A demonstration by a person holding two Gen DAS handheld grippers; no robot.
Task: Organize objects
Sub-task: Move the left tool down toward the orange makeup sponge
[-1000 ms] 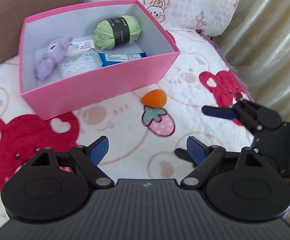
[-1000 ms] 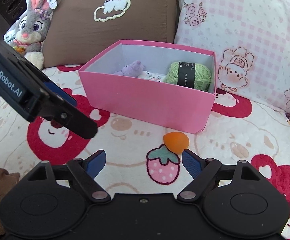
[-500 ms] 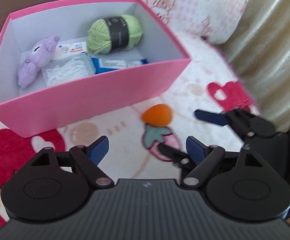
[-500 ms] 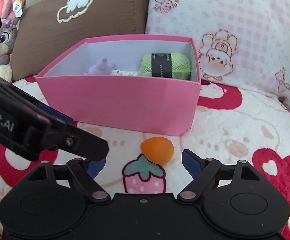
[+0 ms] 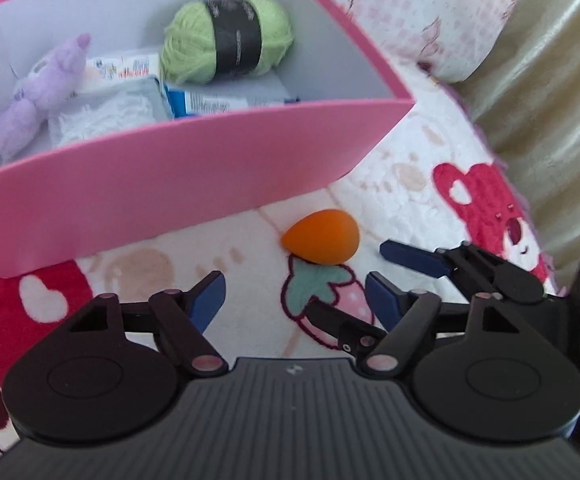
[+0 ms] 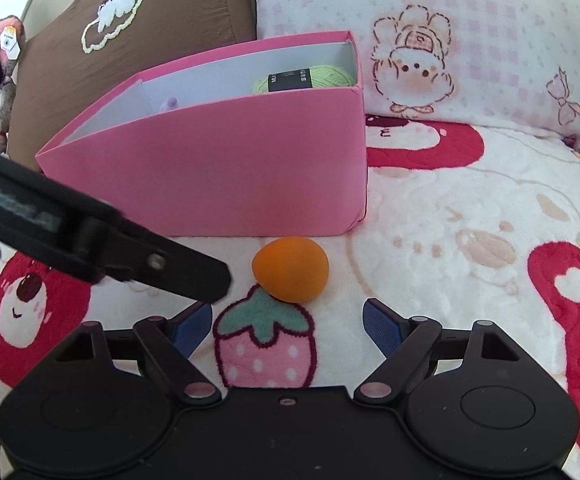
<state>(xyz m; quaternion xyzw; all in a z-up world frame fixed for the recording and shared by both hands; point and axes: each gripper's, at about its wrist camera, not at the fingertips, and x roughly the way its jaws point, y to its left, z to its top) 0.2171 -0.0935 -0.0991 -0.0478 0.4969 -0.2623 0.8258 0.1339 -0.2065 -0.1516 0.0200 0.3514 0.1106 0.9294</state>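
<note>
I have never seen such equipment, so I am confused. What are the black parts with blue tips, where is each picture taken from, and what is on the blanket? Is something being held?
These are two hand-held grippers, each with two blue-padded fingers and its own camera looking forward along them. One picture comes from the left gripper, the other from the right gripper; each also shows in the other's view. On the patterned blanket stands a pink box holding green yarn, a purple plush toy and some packets. An orange egg-shaped sponge lies in front of the box. Nothing is held: both grippers are open, and the left jaws have just been closing somewhat with nothing between them.
</note>
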